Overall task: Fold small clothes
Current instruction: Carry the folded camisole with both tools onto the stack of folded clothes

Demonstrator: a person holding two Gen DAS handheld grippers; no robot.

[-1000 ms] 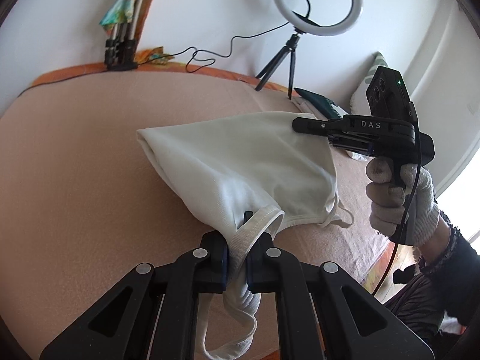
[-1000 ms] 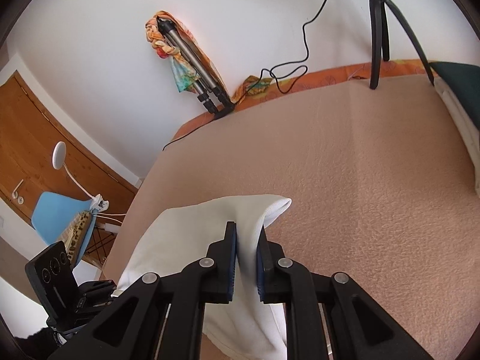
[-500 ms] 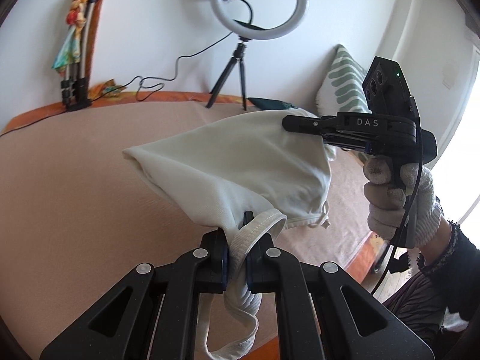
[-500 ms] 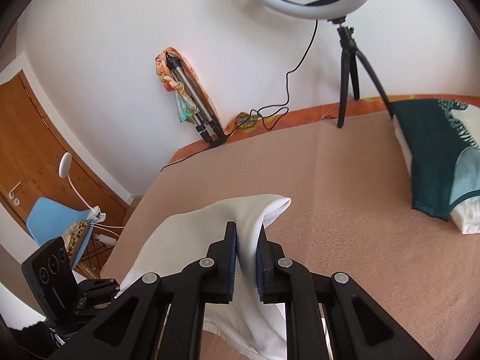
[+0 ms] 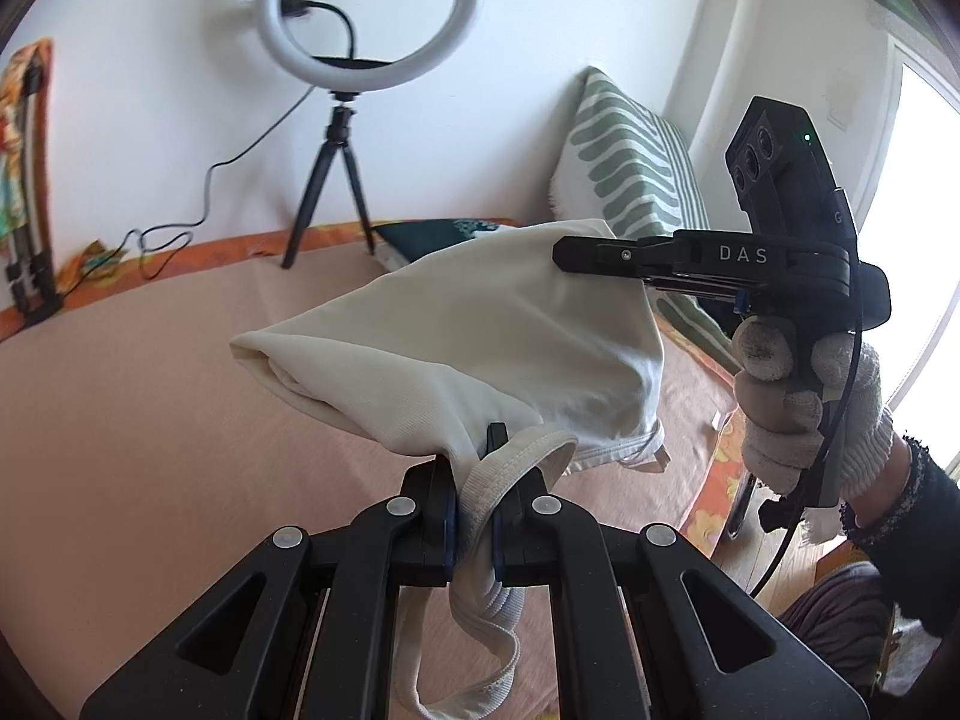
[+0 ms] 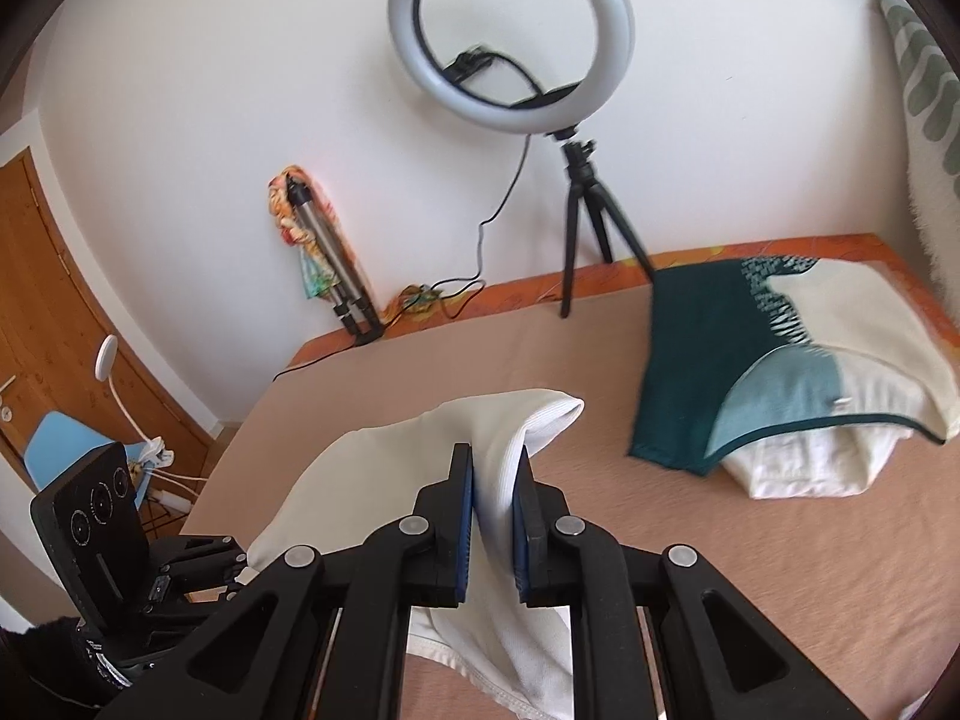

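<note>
A small cream-white garment (image 5: 480, 348) hangs in the air above the peach bedspread (image 5: 150, 420), stretched between both grippers. My left gripper (image 5: 474, 468) is shut on its ribbed edge, with a strap dangling below. My right gripper (image 6: 493, 468) is shut on the opposite ribbed edge of the garment (image 6: 384, 468). In the left wrist view the right gripper (image 5: 576, 252) reaches in from the right, held by a gloved hand (image 5: 804, 414). In the right wrist view the body of the left gripper (image 6: 96, 534) shows at lower left.
A ring light on a tripod (image 6: 510, 36) stands at the bed's far edge. A pile of folded clothes (image 6: 780, 372), dark green, pale blue and white, lies at the right. A striped pillow (image 5: 630, 162) leans on the wall. A folded tripod (image 6: 324, 258) and a cable (image 6: 474, 276) lie at the back.
Both grippers have lifted the garment and carried it to the right over the bed. The ring light, pillow and clothes pile have come into view. Both grips are unchanged.
</note>
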